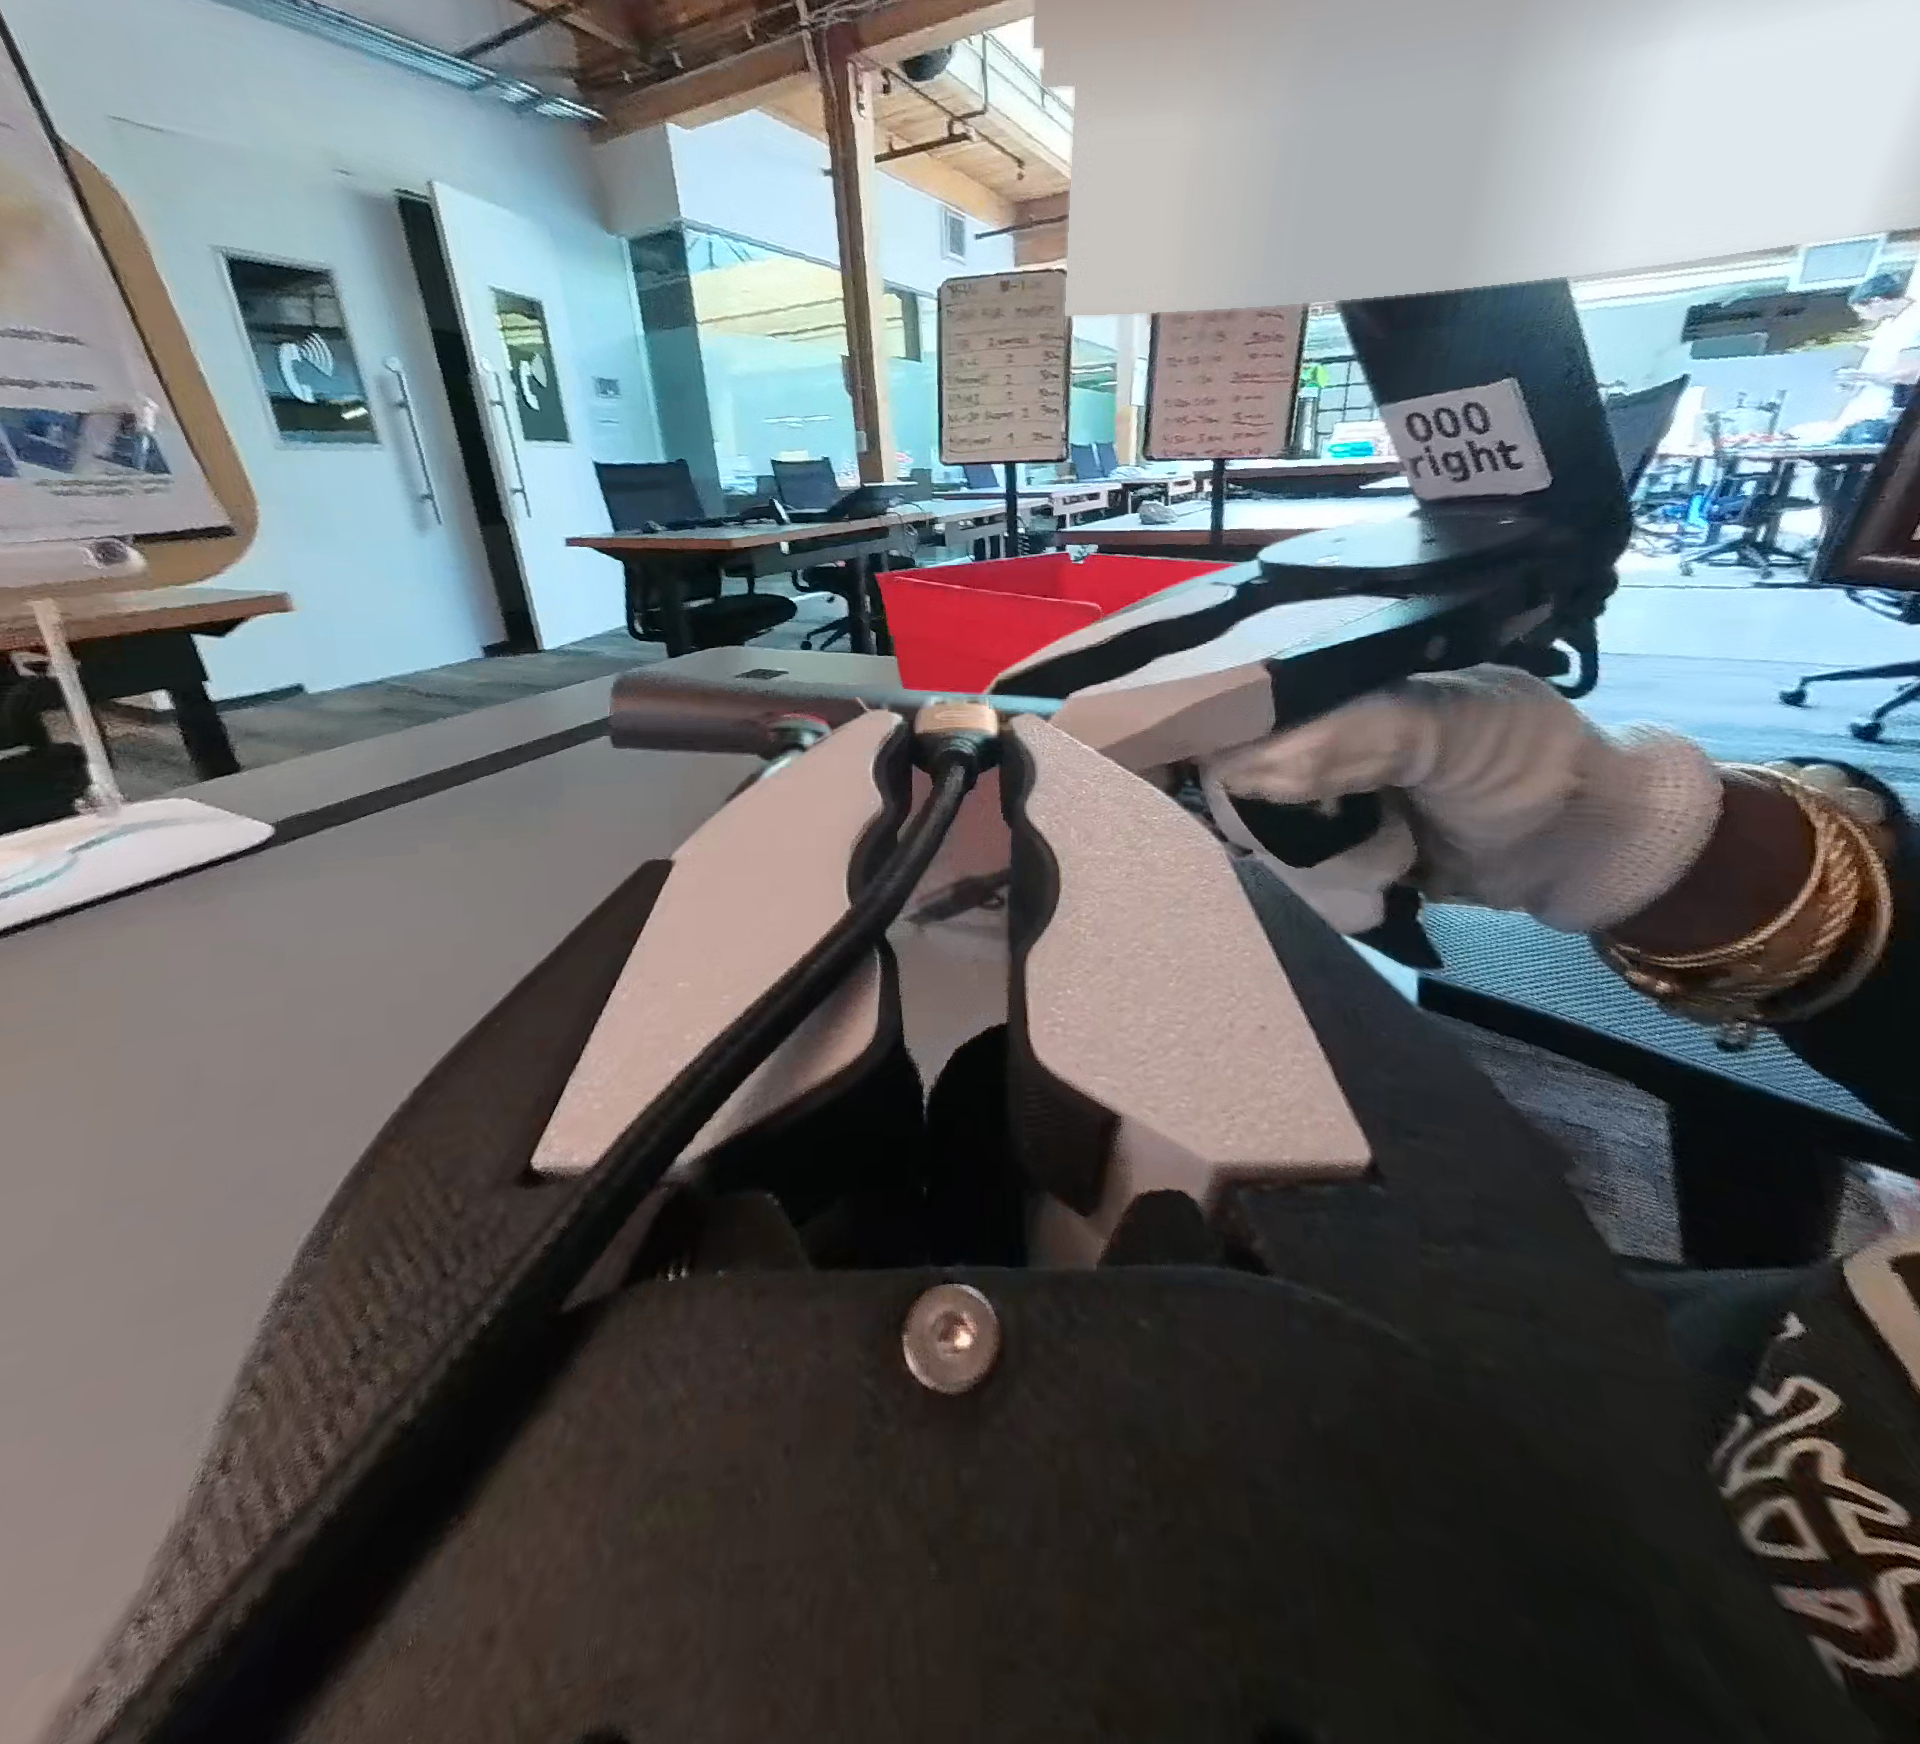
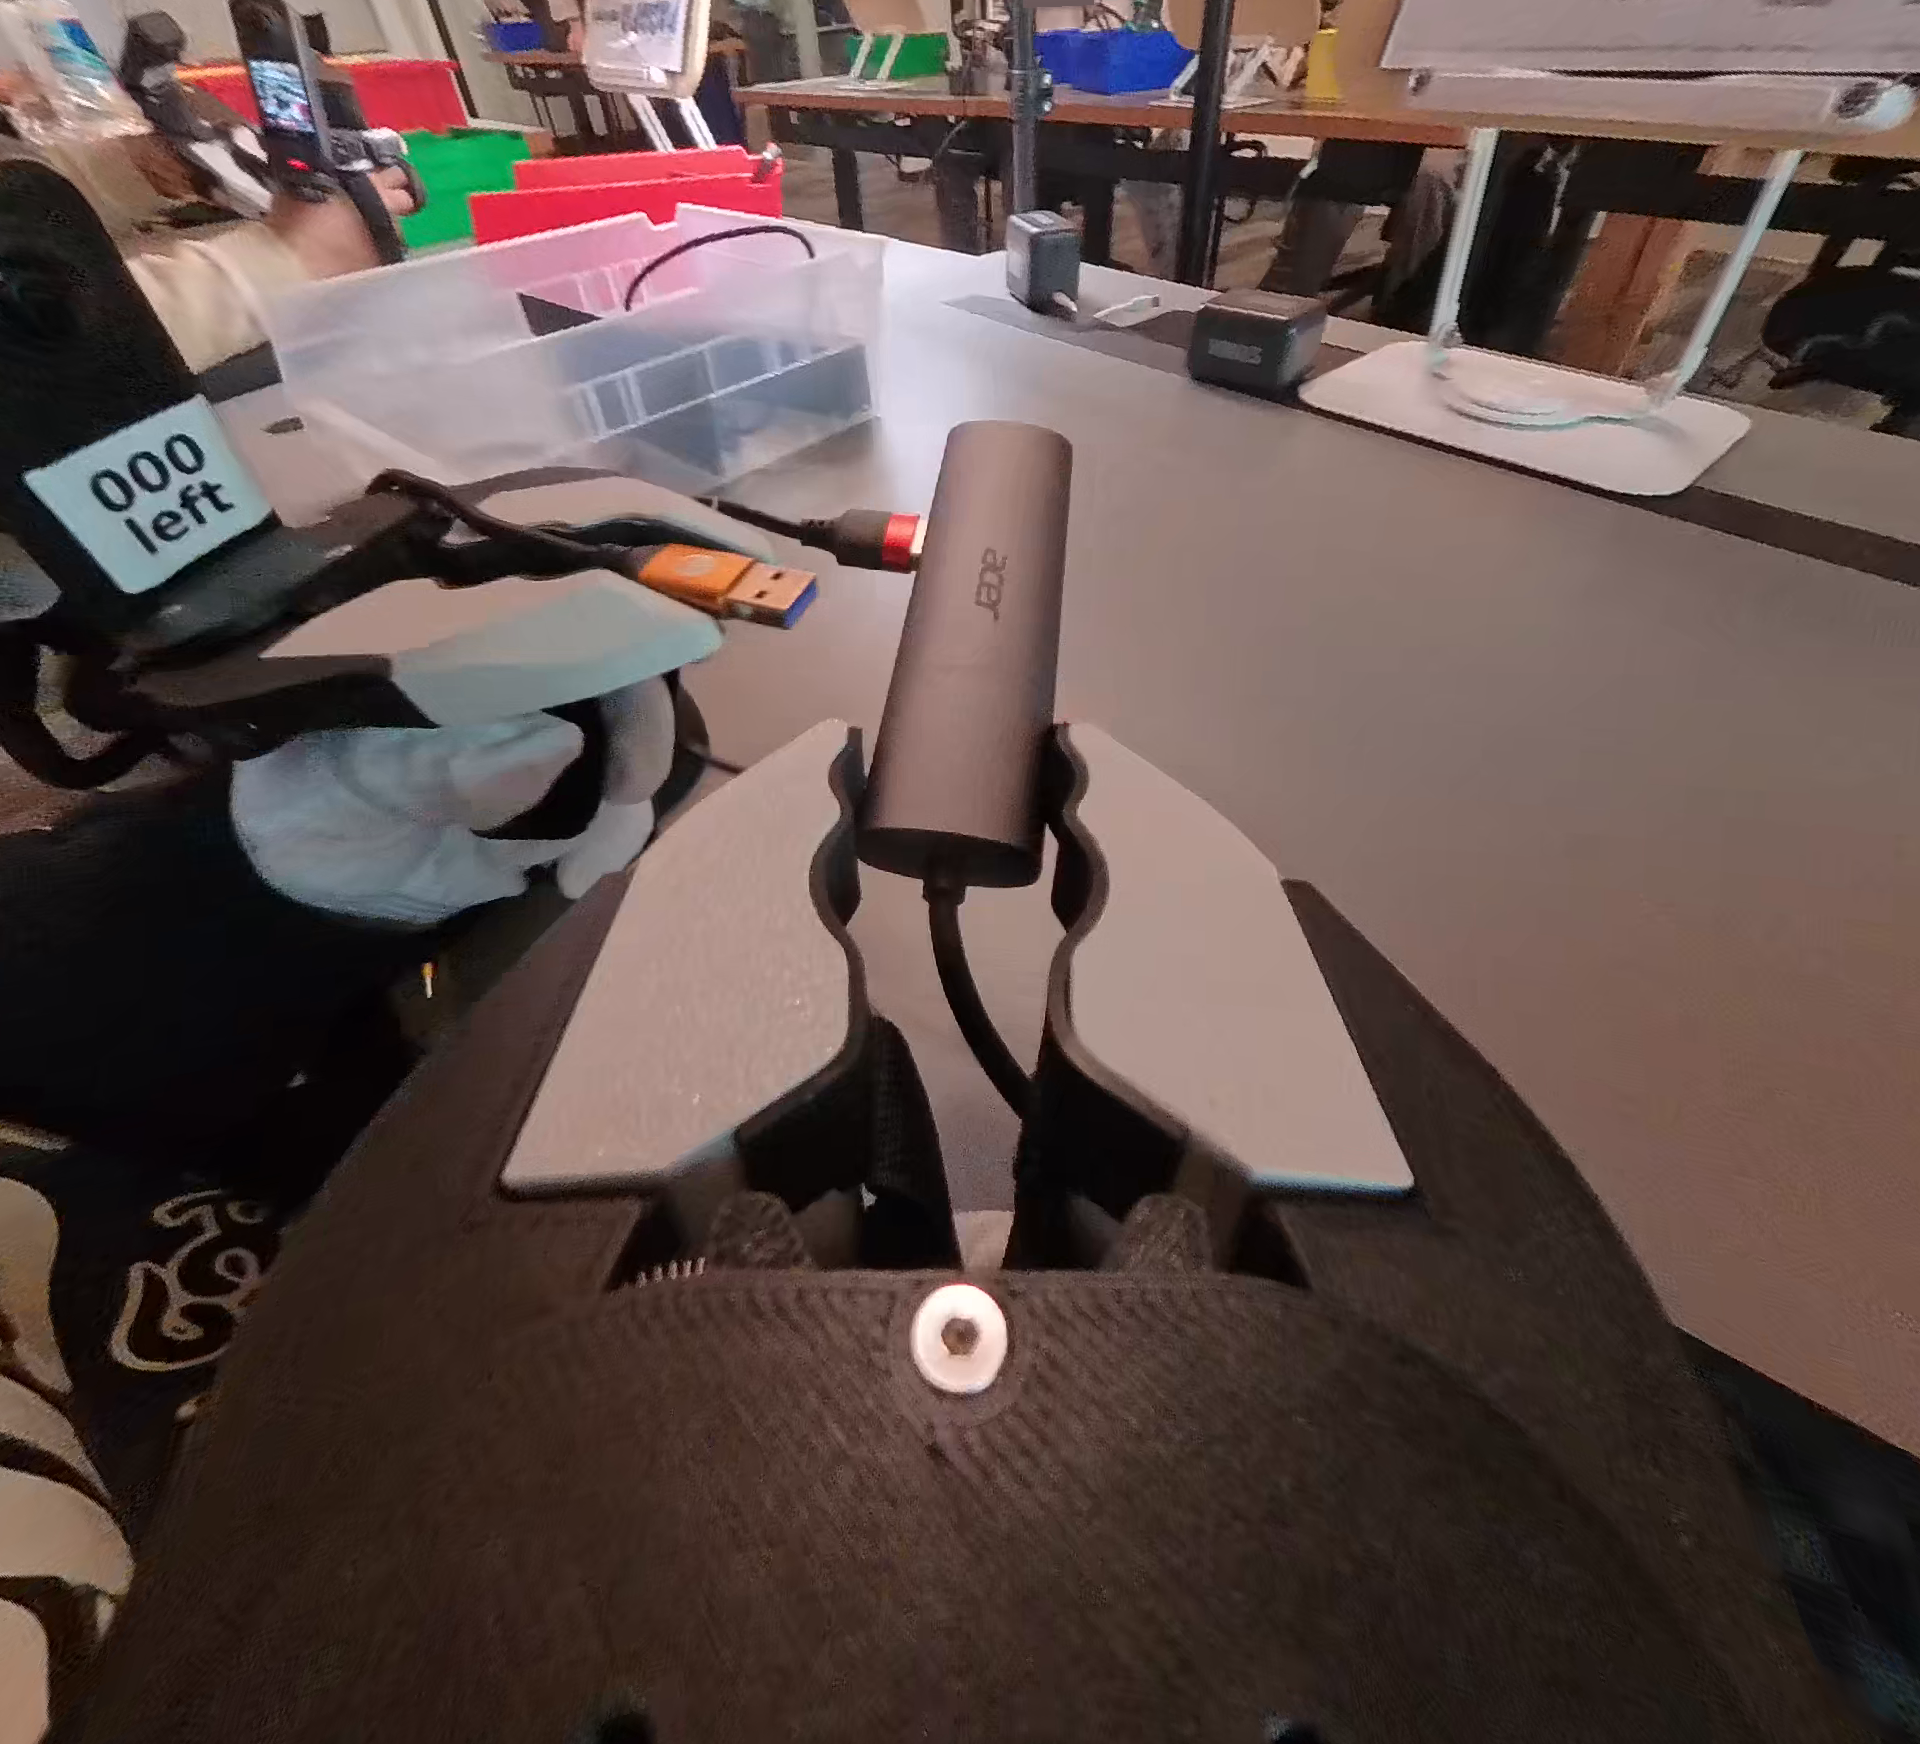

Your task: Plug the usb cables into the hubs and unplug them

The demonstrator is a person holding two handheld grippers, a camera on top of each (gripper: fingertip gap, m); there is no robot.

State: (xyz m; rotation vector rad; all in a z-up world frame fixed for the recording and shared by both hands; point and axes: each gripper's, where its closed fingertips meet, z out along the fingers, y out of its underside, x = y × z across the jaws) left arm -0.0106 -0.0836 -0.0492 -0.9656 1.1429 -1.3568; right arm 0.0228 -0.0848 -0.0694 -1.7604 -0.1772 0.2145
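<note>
Up off the grey table [image 2: 1455, 655], the right gripper [image 2: 951, 790] pinches the near end of a smooth dark-grey hub [image 2: 971, 645], a rounded bar tilted up and away. One red-collared plug [image 2: 883, 541] already sits in its left side. Just beside it, apart from the hub, the left gripper [image 1: 951, 728] clamps one orange plug [image 2: 717, 579], metal tip bare. Two plugs, one hub. Behind stands a clear plastic bin [image 2: 582, 344]; the tabletop to the right lies open.

Orange-collared USB plug [image 2: 727, 580] just beside grey hub [image 2: 966, 655], unplugged.
</note>
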